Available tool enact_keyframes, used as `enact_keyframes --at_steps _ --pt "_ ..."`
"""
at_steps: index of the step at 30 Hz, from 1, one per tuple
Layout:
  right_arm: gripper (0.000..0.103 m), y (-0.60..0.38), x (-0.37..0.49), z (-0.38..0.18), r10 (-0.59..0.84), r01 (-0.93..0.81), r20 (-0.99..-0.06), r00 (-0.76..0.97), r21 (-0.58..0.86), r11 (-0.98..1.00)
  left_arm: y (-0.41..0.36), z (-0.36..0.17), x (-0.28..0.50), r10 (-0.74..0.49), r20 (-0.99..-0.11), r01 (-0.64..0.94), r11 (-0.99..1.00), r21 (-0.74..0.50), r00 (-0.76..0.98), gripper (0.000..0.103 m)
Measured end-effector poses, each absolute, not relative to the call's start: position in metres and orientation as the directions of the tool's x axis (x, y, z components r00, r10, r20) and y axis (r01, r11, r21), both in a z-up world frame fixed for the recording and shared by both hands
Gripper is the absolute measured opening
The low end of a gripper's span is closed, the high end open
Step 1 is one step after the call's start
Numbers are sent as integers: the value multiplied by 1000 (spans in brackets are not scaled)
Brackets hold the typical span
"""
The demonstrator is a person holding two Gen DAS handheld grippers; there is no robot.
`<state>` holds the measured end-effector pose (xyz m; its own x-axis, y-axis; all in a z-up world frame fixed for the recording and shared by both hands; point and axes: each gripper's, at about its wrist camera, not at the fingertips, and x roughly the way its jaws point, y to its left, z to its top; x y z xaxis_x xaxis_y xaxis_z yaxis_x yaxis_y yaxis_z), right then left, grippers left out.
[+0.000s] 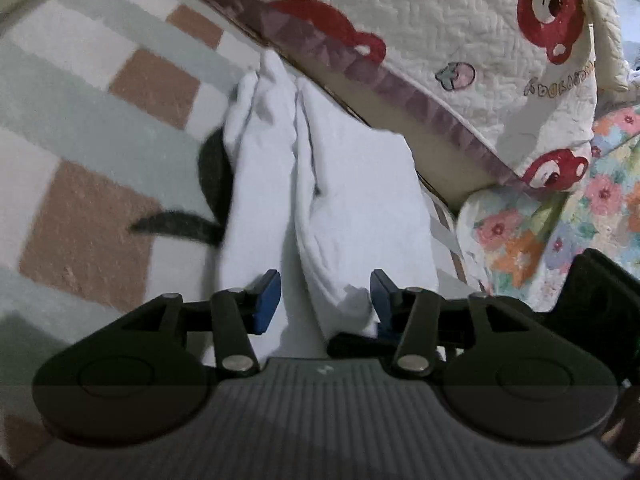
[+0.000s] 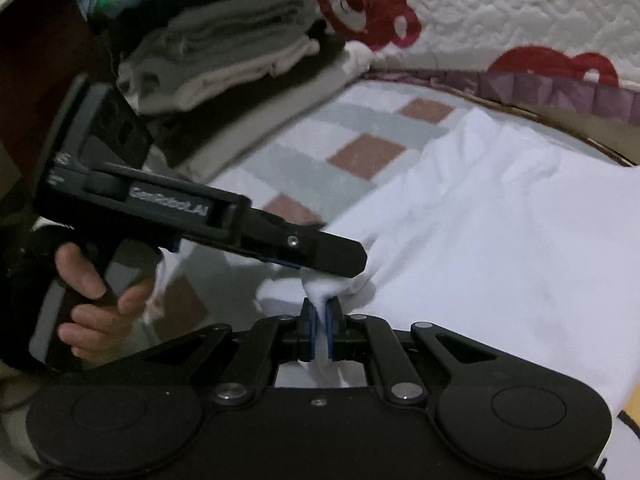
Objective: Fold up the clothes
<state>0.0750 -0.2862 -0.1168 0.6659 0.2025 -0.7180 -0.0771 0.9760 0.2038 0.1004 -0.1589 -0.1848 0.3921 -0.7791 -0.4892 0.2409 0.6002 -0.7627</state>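
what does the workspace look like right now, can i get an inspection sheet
surface: checked blanket in white, pale green and brown squares.
job's things: white garment, bunched in long folds, lying on the blanket.
clutter: stack of folded clothes at the blanket's far edge.
grippers: left gripper open, its blue pads either side of a fold of the garment; right gripper shut on a pinch of the garment; a hand holds the left gripper's handle.
cables: nothing seen.
surroundings: quilt with red bears beyond the blanket, floral fabric beside it.
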Motion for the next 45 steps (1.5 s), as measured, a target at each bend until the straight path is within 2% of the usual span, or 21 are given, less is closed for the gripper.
enact_keyframes --at_steps 2,4,5,7,8,14,15,16,19,22,27,28,29,31,33,34,35,37,41,43,45 --pt "12 -286 64 -116 169 -58 -726 667 175 983 -163 -188 99 -796 -472 238 577 -782 379 47" --pt "14 -286 52 -115 135 -39 -732 668 146 988 -169 -187 99 -783 -496 258 603 -755 375 47" --pt "20 -286 47 -114 118 -30 -735 668 132 991 -172 -186 97 -772 -513 272 621 -735 376 46" --pt "41 -286 35 -113 83 -11 -740 667 102 995 -174 -185 94 -753 -535 299 649 -700 382 46" --pt "42 -286 30 -113 66 -1 -742 667 88 996 -174 -185 93 -749 -538 304 654 -692 386 46" --pt "42 -298 -1 -117 -67 107 -772 631 1 994 -175 -187 89 -730 -556 340 679 -650 396 44" --pt "42 -302 -3 -121 -82 121 -778 623 -8 993 -176 -186 90 -739 -560 355 672 -649 374 39" --pt "42 -305 -4 -124 -97 134 -784 613 -18 991 -178 -186 89 -744 -566 371 668 -645 355 14" --pt "42 -303 -5 -143 -154 102 -795 587 -116 988 -184 -180 86 -721 -596 406 692 -597 354 13" --pt "40 -300 -8 -162 -155 78 -803 575 -135 988 -185 -178 84 -704 -606 407 709 -576 370 14" --pt "40 -310 -10 -162 -165 155 -749 641 -84 984 -180 -182 94 -717 -589 348 697 -628 373 19" --pt "40 -314 -11 -162 -146 168 -738 659 -45 985 -180 -184 99 -727 -582 329 685 -650 363 25" --pt "41 -318 -15 -161 -111 182 -722 682 21 983 -180 -188 105 -750 -564 304 658 -689 345 40" --pt "40 -325 -20 -162 -57 207 -690 721 137 969 -177 -196 116 -788 -524 231 603 -764 322 48" --pt "37 -330 -21 -168 -69 239 -695 716 152 959 -179 -187 118 -774 -524 247 619 -746 355 44" --pt "35 -328 -21 -170 -69 237 -694 716 149 960 -181 -178 116 -754 -531 283 645 -710 386 31" --pt "34 -326 -20 -172 -73 231 -693 717 138 963 -183 -169 114 -735 -535 316 669 -672 417 11" --pt "32 -318 -16 -172 -95 201 -682 726 78 976 -187 -150 110 -695 -537 377 715 -589 479 9" --pt "21 -307 -15 -170 -140 166 -624 769 -17 986 -192 -113 101 -619 -510 463 785 -411 597 8" --pt "20 -309 -15 -170 -141 179 -622 770 -1 984 -180 -106 92 -616 -498 429 786 -446 610 8" --pt "16 -309 -14 -173 -134 184 -634 762 12 983 -178 -130 87 -564 -577 359 824 -438 590 8"
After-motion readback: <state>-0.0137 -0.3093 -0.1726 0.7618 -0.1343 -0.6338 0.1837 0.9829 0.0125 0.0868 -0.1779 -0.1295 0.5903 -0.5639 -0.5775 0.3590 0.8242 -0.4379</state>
